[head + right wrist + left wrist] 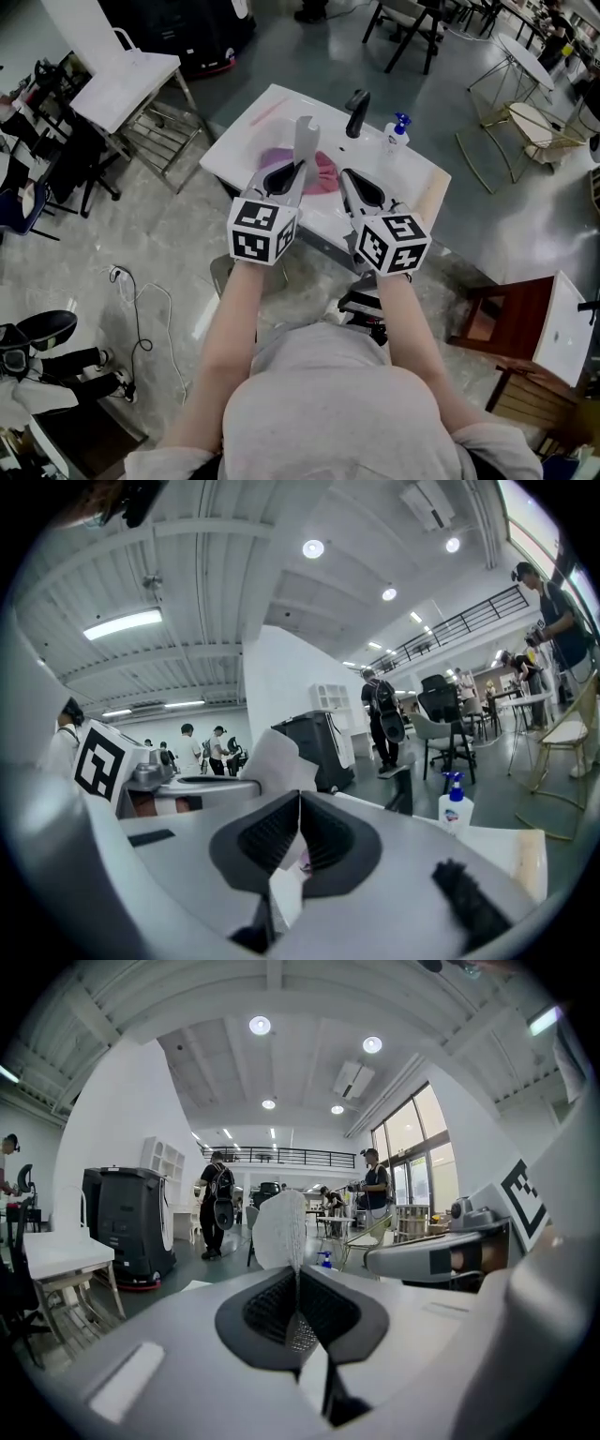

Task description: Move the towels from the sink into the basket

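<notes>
Both my grippers are over the white rectangular sink (272, 111). The left gripper (298, 169) has its jaws closed on a white cloth towel (307, 139), whose free end stands up above the basin. In the left gripper view the same fold rises straight out of the pinched pads of the left gripper (298, 1279) as a pale mesh-textured flap (279, 1227). The right gripper (349, 180), just beside it over the sink, is also closed. Its own view shows a strip of white cloth (281, 841) nipped between the pads of the right gripper (298, 803). A pink crumpled towel (323, 173) lies in the sink under both tools.

My worry is the grip. Each tool seems to hold only a thin edge, so a quick swing away from the sink could pull the cloth free. The hanging part might also drag the pink towel, or catch the black faucet (356, 112) at the sink's back edge. The white spray bottle with a blue trigger (396, 139) stands beside that faucet and could be knocked over.

I cannot find the basket in any view, so I can't judge the carry path. The grippers' bodies hide how much towel hangs below the jaws. I also can't confirm that both grippers hold the same piece.
</notes>
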Demonstrator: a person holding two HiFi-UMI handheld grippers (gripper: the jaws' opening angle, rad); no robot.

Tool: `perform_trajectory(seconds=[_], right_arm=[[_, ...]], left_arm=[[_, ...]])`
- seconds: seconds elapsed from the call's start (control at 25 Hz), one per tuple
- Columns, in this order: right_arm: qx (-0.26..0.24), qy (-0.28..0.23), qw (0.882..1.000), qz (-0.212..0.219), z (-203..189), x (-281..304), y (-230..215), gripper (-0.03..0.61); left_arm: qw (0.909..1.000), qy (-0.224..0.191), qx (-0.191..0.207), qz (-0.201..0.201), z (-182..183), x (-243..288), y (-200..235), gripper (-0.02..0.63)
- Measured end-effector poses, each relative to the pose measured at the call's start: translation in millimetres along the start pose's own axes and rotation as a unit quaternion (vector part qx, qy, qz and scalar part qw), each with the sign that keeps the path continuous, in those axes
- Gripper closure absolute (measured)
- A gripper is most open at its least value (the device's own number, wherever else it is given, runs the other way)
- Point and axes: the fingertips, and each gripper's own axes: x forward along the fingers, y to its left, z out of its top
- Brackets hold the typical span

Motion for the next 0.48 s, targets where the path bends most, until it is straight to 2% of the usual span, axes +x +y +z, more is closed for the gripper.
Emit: perform_trajectory(seconds=[0.48], right_arm=[[-0.022,0.008,0.999,0.037,-3.2,34.7,85.3,0.56]], left_arm=[[0.9989,-0.02,-0.018,0.039,-0.3,-67.7,60.9,0.598]])
